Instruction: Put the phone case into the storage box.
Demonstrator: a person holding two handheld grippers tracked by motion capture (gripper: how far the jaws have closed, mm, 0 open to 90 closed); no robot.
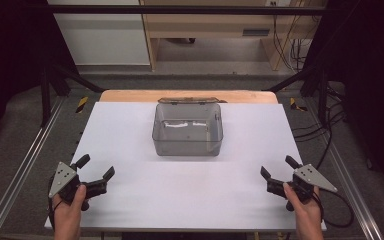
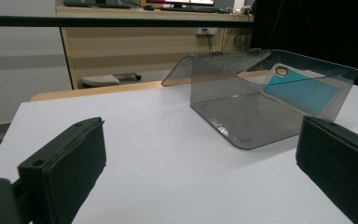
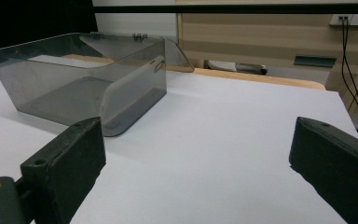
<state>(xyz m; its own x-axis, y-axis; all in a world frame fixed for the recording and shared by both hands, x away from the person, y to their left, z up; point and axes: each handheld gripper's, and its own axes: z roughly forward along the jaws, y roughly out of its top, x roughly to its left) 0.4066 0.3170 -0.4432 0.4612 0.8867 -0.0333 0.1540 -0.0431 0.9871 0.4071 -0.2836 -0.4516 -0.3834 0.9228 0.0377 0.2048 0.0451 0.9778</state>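
A clear, smoke-tinted plastic box (image 1: 188,131) stands on the white table (image 1: 130,130), toward the far side and about midway between the left and right edges. Its hinged lid (image 1: 187,100) is swung open and hangs back behind the far wall. Inside the box a phone case (image 2: 303,91) leans against one side wall; in the left gripper view its teal face shows through the plastic, and in the right gripper view (image 3: 130,95) it appears pale and frosted, standing on its long edge. The box sits apart from both grippers. The left gripper (image 1: 94,168) is held low over the near left corner of the table, its jaws spread wide with nothing between them, and it points toward the box. The right gripper (image 1: 278,167) is held over the near right corner, likewise spread wide and holding nothing, aimed inward at the box. A wooden desk (image 1: 215,25) stands beyond the table, with cables (image 1: 285,45) hanging at its right.
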